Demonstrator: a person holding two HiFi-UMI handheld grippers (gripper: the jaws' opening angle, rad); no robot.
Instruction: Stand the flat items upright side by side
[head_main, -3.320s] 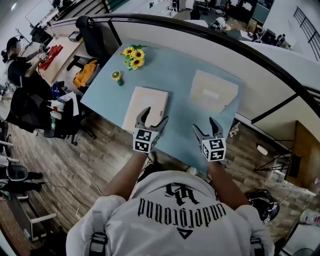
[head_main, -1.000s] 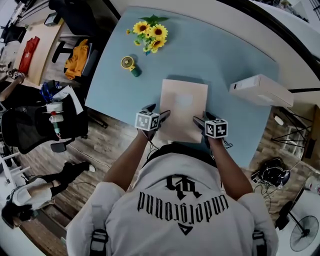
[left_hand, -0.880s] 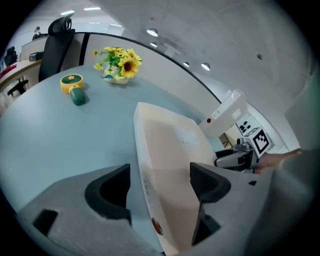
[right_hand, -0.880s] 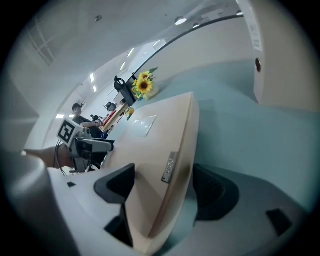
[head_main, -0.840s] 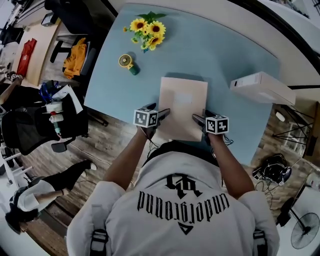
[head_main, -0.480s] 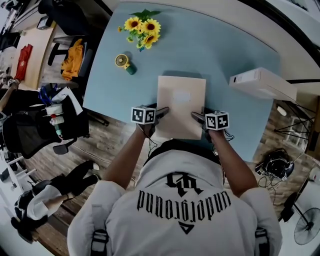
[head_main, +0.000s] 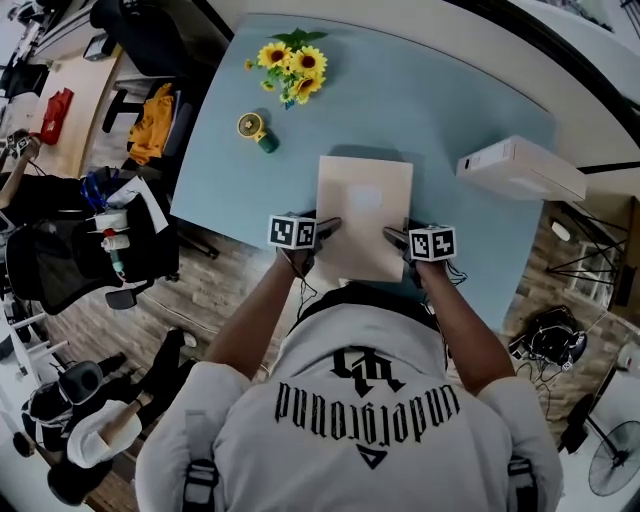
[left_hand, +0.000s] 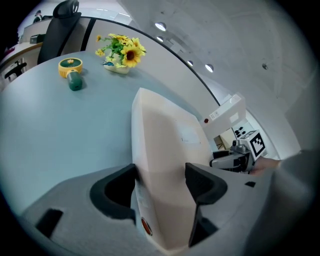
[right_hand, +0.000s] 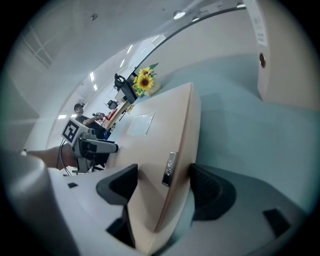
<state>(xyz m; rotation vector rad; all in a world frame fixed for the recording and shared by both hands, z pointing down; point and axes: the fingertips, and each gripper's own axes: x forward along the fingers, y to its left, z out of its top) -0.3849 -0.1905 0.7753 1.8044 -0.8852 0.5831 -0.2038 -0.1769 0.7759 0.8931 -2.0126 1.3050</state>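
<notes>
At the far left of the counter (head_main: 440, 110) the sunflowers (head_main: 292, 72) play no part in the job.

The left gripper (head_main: 325, 228) sits at the near left corner of the beige box (head_main: 365, 215). Its jaws are closing with the box's edge between them. The pads look right at the box's faces but do not seem clamped yet.

The beige box lies flat in the middle of the counter. Its near end seems to overhang the counter's near edge, which would let a jaw get underneath.

The right gripper (head_main: 393, 238) mirrors this at the near right corner. Its jaws are also closing round the box's edge, and a sliver of counter shows beside one pad, so it has no firm hold yet either.

Well apart to the right, the white box (head_main: 520, 168) already stands on a long edge.

By my reading the task is about half done, with one box upright and one flat. What remains is to finish both grips, tip the beige box onto an edge and set it beside the white box.
</notes>
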